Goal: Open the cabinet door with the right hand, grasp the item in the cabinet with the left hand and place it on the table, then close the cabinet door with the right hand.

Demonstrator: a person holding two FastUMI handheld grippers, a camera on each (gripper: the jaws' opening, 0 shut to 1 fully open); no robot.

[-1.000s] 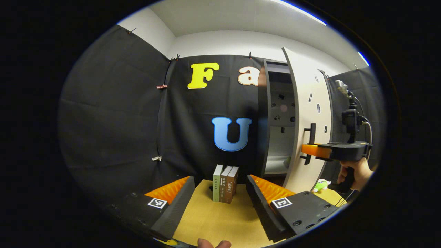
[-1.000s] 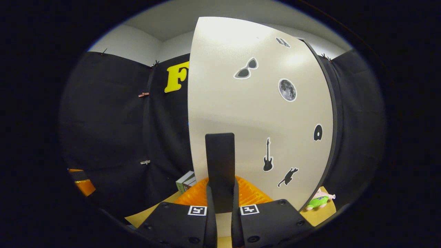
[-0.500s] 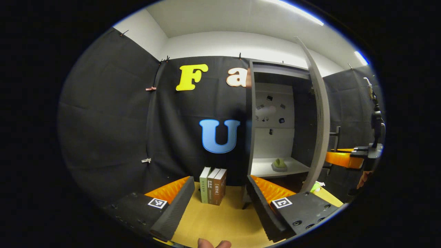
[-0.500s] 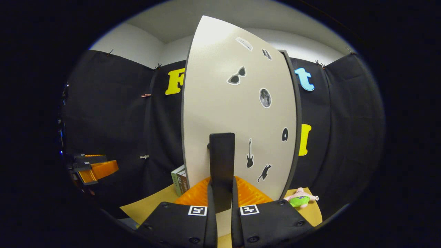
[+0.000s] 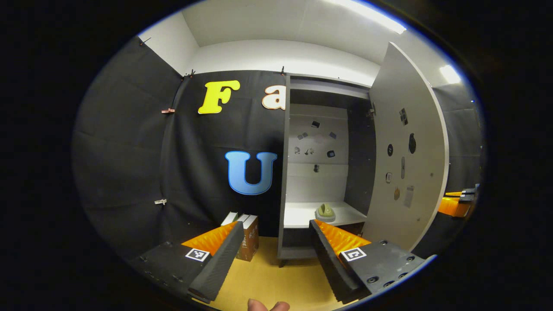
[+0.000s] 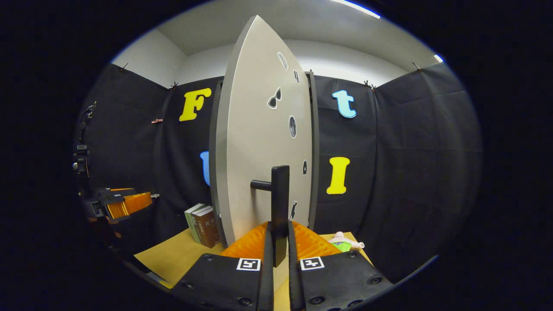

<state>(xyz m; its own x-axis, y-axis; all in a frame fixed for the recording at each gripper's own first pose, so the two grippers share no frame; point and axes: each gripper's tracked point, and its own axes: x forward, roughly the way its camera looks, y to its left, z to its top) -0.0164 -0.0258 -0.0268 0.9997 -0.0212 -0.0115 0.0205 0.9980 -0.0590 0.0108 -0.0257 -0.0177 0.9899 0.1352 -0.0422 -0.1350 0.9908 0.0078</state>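
Right gripper (image 6: 280, 252) clamped on door handle (image 6: 280, 203); left gripper (image 5: 274, 242) apart.

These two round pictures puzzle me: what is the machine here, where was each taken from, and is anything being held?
No machine: a person holds a two-finger gripper in each hand, each carrying a camera. The left gripper view looks past the open left gripper into the open grey cabinet, where a small pale green item sits on the white shelf. The right gripper view shows the right gripper shut on the door's black bar handle. On the yellowish wooden table stand upright books and lies a green and pink plush toy.
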